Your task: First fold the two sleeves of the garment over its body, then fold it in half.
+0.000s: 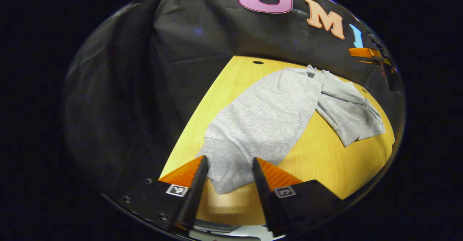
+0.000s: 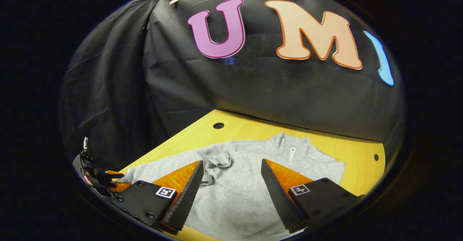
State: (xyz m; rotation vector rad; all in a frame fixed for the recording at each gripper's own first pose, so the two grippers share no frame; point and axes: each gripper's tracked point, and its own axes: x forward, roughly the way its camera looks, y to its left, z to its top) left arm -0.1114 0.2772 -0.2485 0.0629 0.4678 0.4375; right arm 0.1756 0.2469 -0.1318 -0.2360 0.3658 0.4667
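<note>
A grey sweatshirt (image 1: 267,118) lies spread on the yellow wooden table (image 1: 325,161). My left gripper (image 1: 229,158) is open, low over the table's near end, and a ribbed end of the garment (image 1: 226,177) lies loose between its fingers. One sleeve (image 1: 347,116) lies bunched at the far right, its cuff on the wood. In the right gripper view the collar (image 2: 289,147) points to the wall and a crumpled cuff (image 2: 217,163) rests on the body (image 2: 235,197). My right gripper (image 2: 231,162) hovers open above the body, holding nothing. The left gripper (image 2: 97,177) sits at the garment's left end.
Black cloth walls close in the table at the back and left. Small round holes (image 2: 218,125) mark the tabletop near its far corners. Bare wood (image 2: 361,161) shows to the right of the collar. The right gripper (image 1: 379,60) appears far off beyond the bunched sleeve.
</note>
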